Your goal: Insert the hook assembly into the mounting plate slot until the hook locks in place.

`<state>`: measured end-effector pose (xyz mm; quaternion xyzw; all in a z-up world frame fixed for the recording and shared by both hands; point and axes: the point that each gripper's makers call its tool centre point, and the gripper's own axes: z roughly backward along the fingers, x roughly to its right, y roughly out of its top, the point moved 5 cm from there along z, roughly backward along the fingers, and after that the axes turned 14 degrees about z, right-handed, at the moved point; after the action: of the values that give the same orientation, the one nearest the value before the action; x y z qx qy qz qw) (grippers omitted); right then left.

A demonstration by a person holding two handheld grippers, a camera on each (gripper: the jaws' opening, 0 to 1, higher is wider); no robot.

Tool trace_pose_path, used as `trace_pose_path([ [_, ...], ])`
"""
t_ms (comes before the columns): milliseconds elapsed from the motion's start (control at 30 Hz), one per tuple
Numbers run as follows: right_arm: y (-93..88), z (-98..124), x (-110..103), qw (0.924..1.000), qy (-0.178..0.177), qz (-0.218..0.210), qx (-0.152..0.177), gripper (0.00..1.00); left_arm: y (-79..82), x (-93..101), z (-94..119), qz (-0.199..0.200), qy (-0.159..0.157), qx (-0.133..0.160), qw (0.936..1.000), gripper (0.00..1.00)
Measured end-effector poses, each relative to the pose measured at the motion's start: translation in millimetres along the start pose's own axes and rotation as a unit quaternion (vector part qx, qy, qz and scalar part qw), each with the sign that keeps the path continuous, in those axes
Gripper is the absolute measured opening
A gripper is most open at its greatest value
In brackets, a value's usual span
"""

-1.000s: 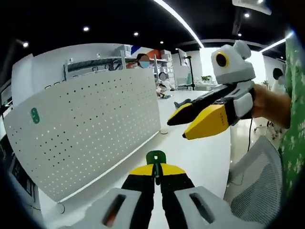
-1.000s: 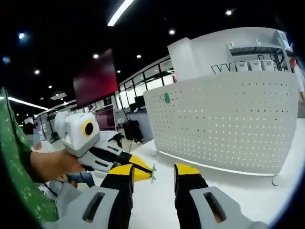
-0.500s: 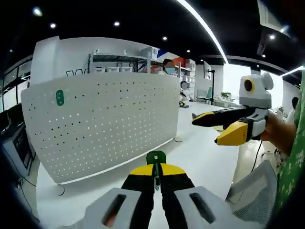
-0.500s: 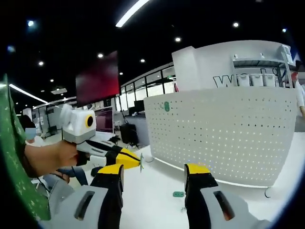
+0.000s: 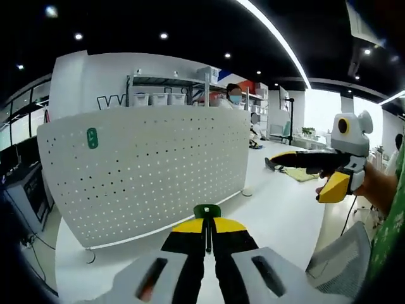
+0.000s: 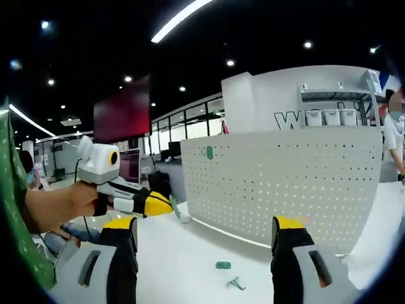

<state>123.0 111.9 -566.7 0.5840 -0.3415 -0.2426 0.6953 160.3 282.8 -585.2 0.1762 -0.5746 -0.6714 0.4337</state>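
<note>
A white table (image 6: 190, 266) bore the upright pegboard (image 5: 145, 164); my left gripper (image 5: 207, 223) pinched a green hook (image 5: 206, 211), my right gripper (image 6: 205, 233) gaped wide.

White perforated mounting plate (image 5: 145, 168) upright on tabletop, green hook (image 5: 207, 211) pinched in left tool (image 5: 209, 229), spare green pcs (image 6: 223, 265) lying nearby

Left claw (image 5: 207, 229) is clamped tight, jaws together — held level by a hand (image 6: 54, 204). Right claw (image 6: 205, 244) gapes wide — gripped by a hand (image 5: 378, 190).
</note>
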Motion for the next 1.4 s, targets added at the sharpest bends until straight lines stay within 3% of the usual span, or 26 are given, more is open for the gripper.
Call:
trace_pose_path([
  [133, -1.3, 1.9, 8.3, 0.9995, -0.020, 0.025, -0.007, 1.00, 13.6, -4.7, -2.8, 0.000, 0.013, 0.013, 0.9998, 0.03],
  [233, -1.7, 3.7, 11.6, 0.9983, -0.030, 0.049, -0.012, 1.00, 24.5, -9.0, -4.6, 0.002, 0.027, 0.024, 0.9993, 0.03],
  [633, -1.4, 2.7, 17.0, 0.9986, -0.026, 0.046, -0.004, 1.00, 82.2, -33.0, -20.0, 0.016, 0.094, 0.087, 0.9916, 0.03],
  [767, -3.2, 2.4, 20.6, 0.9987, -0.025, 0.044, -0.005, 1.00, 95.0, -39.8, -29.3, 0.022, 0.108, 0.092, 0.9897, 0.03],
  [1100, -6.6, 3.4, 27.2, 0.9990, -0.025, 0.037, 0.000, 1.00, 105.8, -46.8, -43.0, 0.030, 0.116, 0.077, 0.9898, 0.03],
  [1400, 9.3, -10.6, 21.2, 0.9987, 0.000, 0.048, 0.019, 1.00, 107.4, -43.1, -45.0, 0.012, 0.115, 0.061, 0.9913, 0.03],
])
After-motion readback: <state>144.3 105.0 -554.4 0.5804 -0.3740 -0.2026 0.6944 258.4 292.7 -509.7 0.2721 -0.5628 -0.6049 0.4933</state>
